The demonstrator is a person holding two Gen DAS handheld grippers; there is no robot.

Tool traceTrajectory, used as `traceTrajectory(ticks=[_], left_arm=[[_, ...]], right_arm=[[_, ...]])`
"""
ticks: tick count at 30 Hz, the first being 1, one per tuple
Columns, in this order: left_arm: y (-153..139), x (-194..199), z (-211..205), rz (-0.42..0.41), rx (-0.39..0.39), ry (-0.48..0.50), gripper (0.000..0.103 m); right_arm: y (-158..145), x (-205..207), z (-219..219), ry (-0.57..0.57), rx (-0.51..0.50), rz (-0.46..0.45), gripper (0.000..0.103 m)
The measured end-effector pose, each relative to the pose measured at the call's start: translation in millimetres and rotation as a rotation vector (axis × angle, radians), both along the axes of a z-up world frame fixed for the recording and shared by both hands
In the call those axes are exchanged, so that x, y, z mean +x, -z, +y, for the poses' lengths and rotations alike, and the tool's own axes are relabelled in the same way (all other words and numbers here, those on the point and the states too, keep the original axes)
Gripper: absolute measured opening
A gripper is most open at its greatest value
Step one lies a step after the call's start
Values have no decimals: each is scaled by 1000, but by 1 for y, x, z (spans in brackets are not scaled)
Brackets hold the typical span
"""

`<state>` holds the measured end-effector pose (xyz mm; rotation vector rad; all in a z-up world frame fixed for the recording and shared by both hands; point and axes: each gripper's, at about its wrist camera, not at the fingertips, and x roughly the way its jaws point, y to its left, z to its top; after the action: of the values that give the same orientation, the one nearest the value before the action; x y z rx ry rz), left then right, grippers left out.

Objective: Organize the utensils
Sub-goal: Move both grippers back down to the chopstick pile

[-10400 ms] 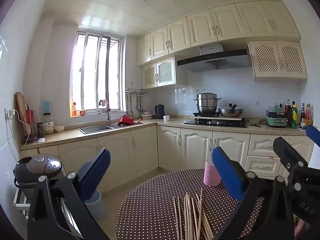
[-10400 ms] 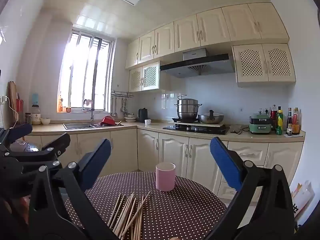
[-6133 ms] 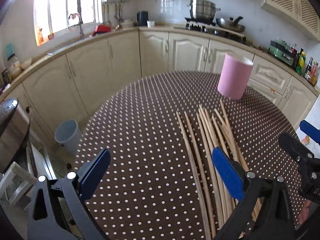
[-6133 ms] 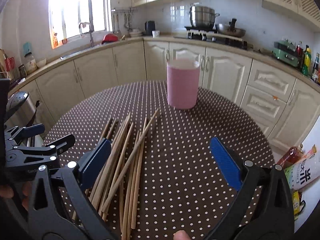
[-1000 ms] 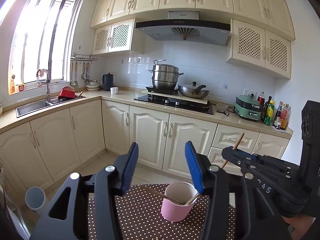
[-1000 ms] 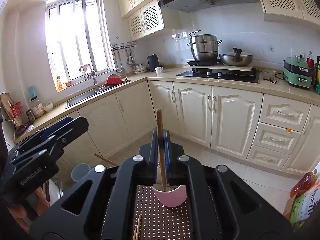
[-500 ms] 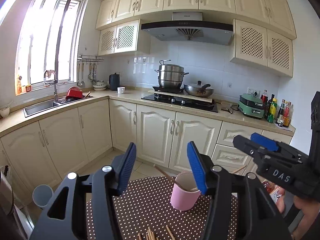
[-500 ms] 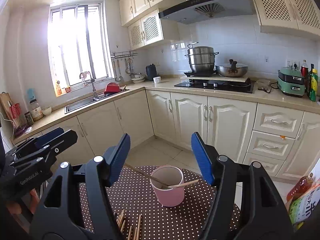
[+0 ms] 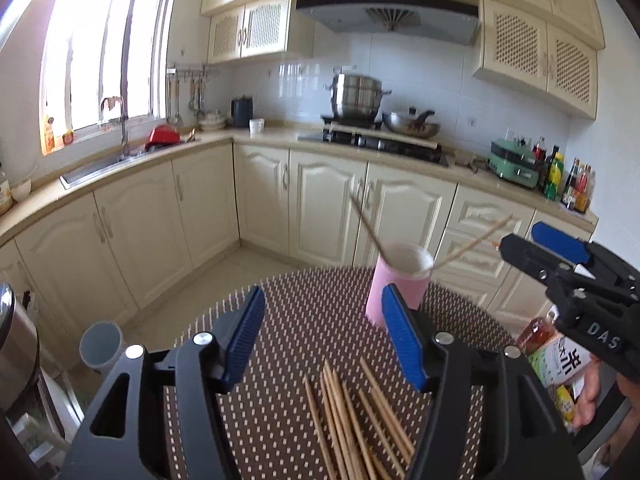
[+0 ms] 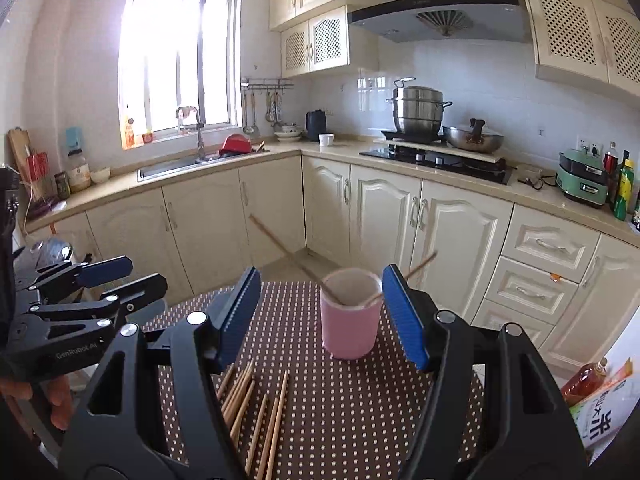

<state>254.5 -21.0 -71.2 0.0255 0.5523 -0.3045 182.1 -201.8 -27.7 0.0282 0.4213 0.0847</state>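
Cream kitchen: bright window (image 10: 180, 56) over sink (image 10: 176, 166), L-shaped counter (image 10: 332, 148) with cabinets (image 10: 384, 208), hob (image 10: 436, 160) under hood (image 10: 436, 16), white tiled wall (image 10: 520, 92), pale tile floor (image 9: 224, 280).

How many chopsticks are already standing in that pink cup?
2. One chopstick leans out of the pink cup toward the left, the other chopstick leans right. More lie loose on the dotted table, partly hidden behind the hand-held gripper.
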Motion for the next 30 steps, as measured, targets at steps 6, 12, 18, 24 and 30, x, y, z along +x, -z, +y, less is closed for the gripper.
traceTrajectory(ticks=[6,12,18,24,30], left_arm=[[51,2,8,124,37,-13,60],[106,16,10,263,88,-35,60],[149,27,3,355,138,-28,60],[173,36,-3,387,215,-43,61],[174,44,4,385,190,-52,61]], right_arm=[[46,-4,13,-13,-49,87,63],[93,6,15,-35,-35,218,63],[129,16,17,-49,-32,319,63],[152,23,20,-72,-42,408,63],[166,33,17,-101,-52,491,49]])
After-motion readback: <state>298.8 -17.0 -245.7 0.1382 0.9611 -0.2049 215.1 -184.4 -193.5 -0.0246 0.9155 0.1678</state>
